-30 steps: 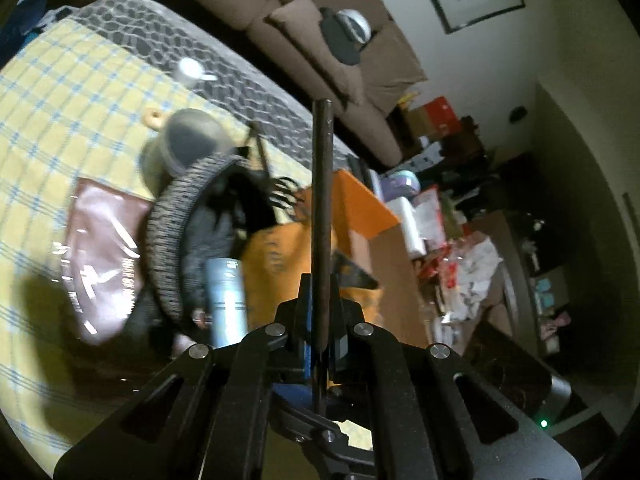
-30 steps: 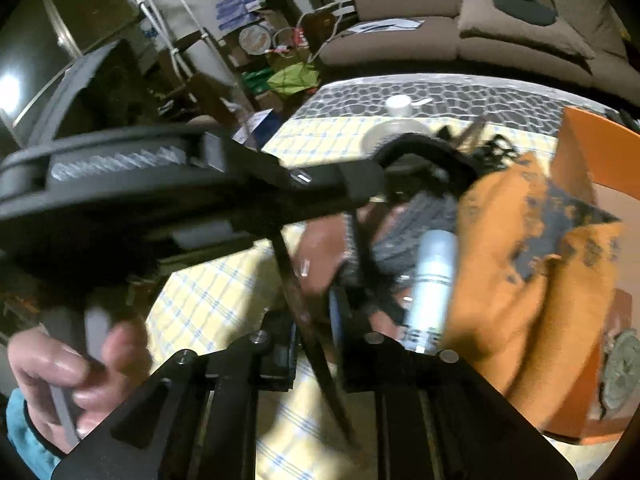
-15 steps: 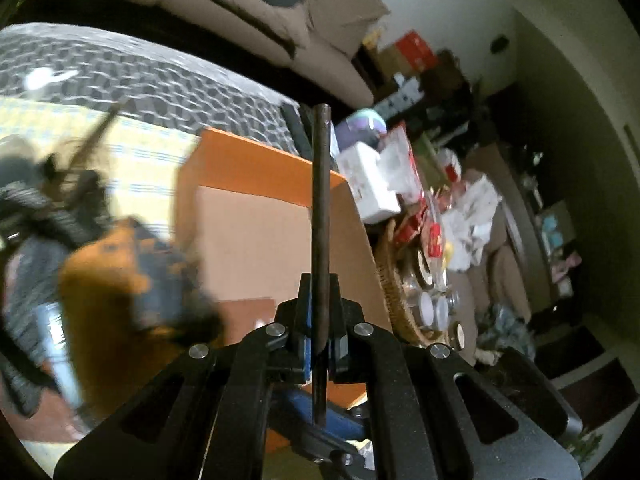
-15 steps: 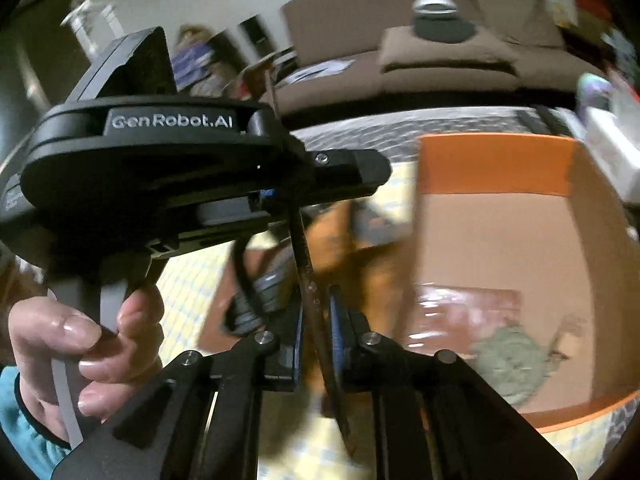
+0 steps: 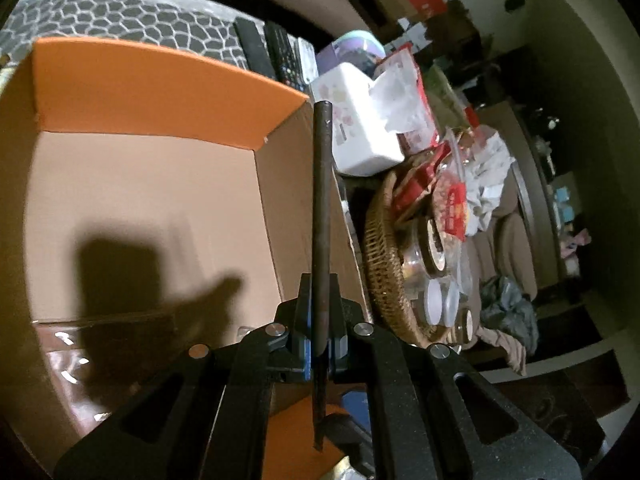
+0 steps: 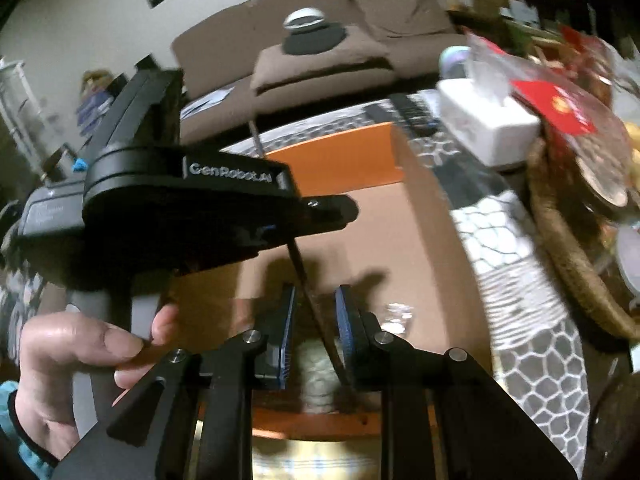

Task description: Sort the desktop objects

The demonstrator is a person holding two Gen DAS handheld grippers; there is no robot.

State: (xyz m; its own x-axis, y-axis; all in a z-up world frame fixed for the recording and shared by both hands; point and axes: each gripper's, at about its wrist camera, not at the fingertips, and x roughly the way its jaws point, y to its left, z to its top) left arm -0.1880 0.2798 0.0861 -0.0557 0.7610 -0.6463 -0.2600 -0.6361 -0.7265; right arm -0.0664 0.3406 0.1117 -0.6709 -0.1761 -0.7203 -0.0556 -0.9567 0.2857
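One stick (image 5: pixel 322 216), one box (image 5: pixel 160 88).

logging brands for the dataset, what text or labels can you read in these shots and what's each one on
"GenRobot.AI": on the black body of the left tool, seen in the right wrist view.
Red packets: a gold mark, too blurred to read.
White tissue box: small print, unreadable.
Nothing else is legible.

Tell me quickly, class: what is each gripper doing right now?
Left gripper: closed on a thin dark stick.
Right gripper: jaws opening, the stick between them, not pressed.
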